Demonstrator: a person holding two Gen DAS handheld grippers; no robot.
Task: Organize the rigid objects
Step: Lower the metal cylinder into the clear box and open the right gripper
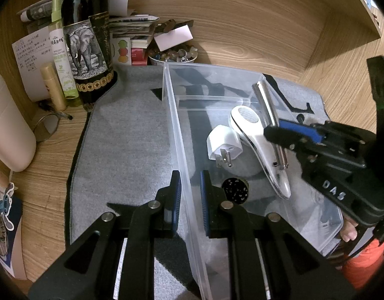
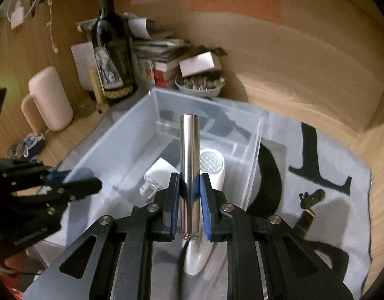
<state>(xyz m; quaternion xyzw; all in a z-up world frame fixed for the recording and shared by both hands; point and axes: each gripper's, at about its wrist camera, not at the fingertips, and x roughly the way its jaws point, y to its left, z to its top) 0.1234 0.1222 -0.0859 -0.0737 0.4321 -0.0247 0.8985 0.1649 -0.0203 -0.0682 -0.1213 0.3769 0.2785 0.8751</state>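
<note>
Left gripper [image 1: 190,192]: pitched downward, jaws clamped on the bin wall [image 1: 184,175]. Right gripper [image 2: 189,195]: pitched downward, jaws closed on a metal tube [image 2: 189,165].

You're working in a wood-grain desk [image 1: 254,37] alcove; dim warm light, grey mat [image 1: 122,135], coloured notes, possibly paper [image 2: 234,1], on its back panel.

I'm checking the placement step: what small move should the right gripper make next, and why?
Probably lower a little more, then release: the right gripper is shut on the shiny metal cylinder above the clear plastic bin, which the left gripper steadies by its wall.
</note>
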